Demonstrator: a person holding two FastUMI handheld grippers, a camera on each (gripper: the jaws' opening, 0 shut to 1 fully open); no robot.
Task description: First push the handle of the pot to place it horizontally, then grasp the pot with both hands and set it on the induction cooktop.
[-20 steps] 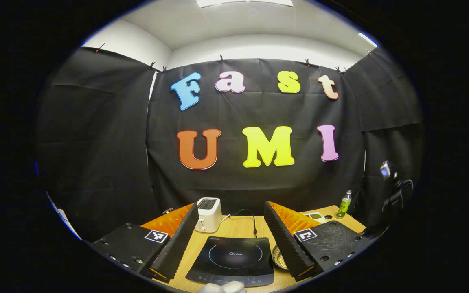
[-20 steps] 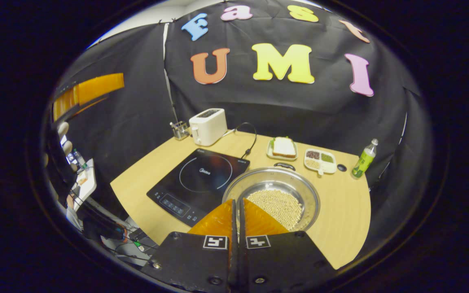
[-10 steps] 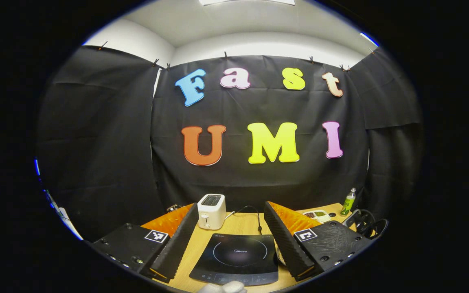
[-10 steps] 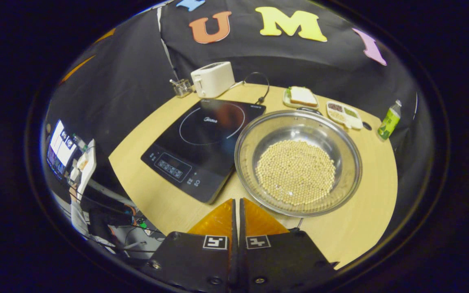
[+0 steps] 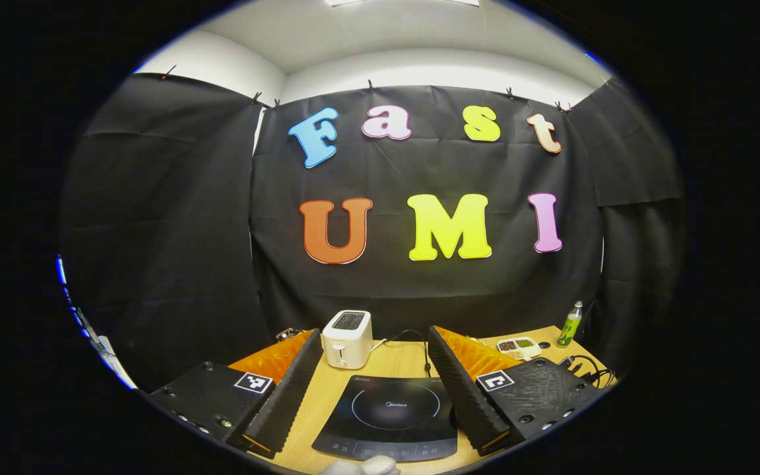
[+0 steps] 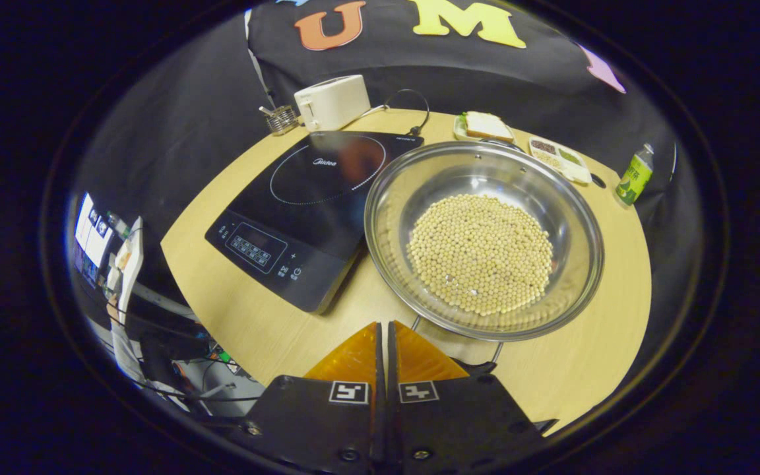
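Observation:
A steel pot (image 6: 538, 198) with pale round beans in it stands on the wooden table (image 6: 254, 316), right of the black induction cooktop (image 6: 307, 198). Its near handle (image 6: 480, 364) lies just right of my right gripper (image 6: 383, 326), which is shut with nothing between its fingers and sits low at the pot's near rim. Whether the finger touches the handle I cannot tell. In the left gripper view, my left gripper (image 5: 375, 335) is open and held above the cooktop (image 5: 390, 419), its fingers framing it. A white-gloved hand (image 5: 360, 467) shows at the bottom.
A white toaster (image 6: 332, 102) with its cord and a small wire holder (image 6: 280, 120) stand behind the cooktop. A sandwich plate (image 6: 483, 125), a divided tray of beans (image 6: 558, 158) and a green bottle (image 6: 634, 179) line the far right edge. Monitors and cables lie beyond the table's left edge.
The right gripper has dropped and moved in toward the pot, which now looms larger at its tips. The left gripper view has drifted slightly; the other gripper has left its right edge.

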